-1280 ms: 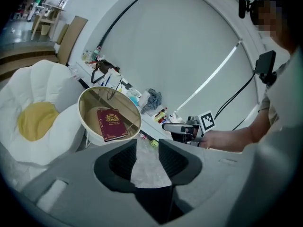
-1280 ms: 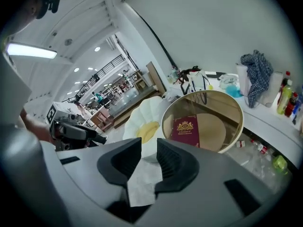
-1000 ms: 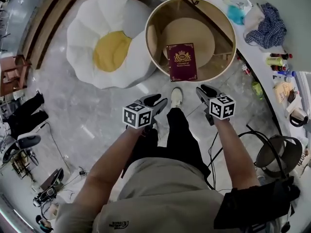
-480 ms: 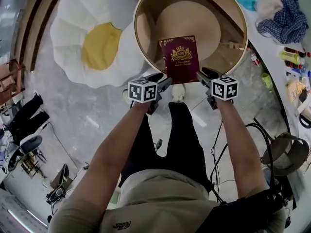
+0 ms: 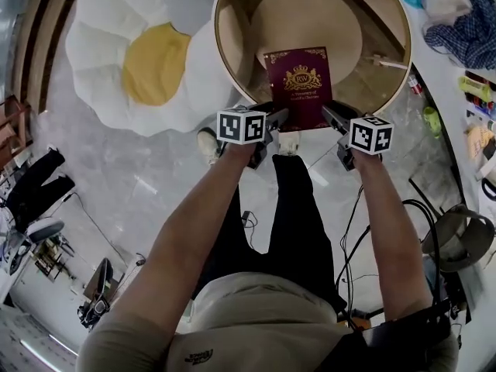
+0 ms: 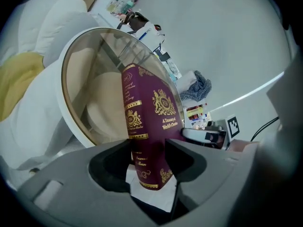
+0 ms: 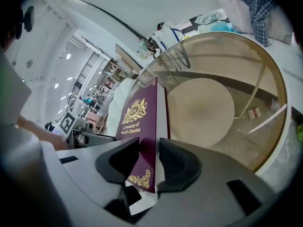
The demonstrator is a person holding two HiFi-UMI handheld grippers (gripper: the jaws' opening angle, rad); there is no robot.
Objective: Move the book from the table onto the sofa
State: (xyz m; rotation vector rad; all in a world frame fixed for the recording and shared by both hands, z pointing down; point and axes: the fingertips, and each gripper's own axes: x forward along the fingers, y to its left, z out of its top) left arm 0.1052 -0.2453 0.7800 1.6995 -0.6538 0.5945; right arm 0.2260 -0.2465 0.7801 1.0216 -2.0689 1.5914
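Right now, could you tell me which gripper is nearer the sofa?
Left. The left gripper, jaws just opened wider, straddles the book corner on the sofa side; the right gripper, jaws just closing, is on the corner away from it.

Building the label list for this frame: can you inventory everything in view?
round glass-topped table with tan rim: 1, clear and tan, top centre
maroon hardcover book with gold crest: 1, maroon and gold, flat at the table's near edge
egg-shaped cushion sofa: 1, white with yellow centre, beside the table's left
checked cloth: 1, blue, on the white counter, top right
small bottles: several, mixed colours, on that counter
cables: several, black, on the grey floor, right
left gripper: 1, grey, at book's near left corner; jaws just opened wider, open around it
right gripper: 1, grey, at near right corner; jaws just closed in around book, clamping unclear
arms: 2, bare, behind the grippers
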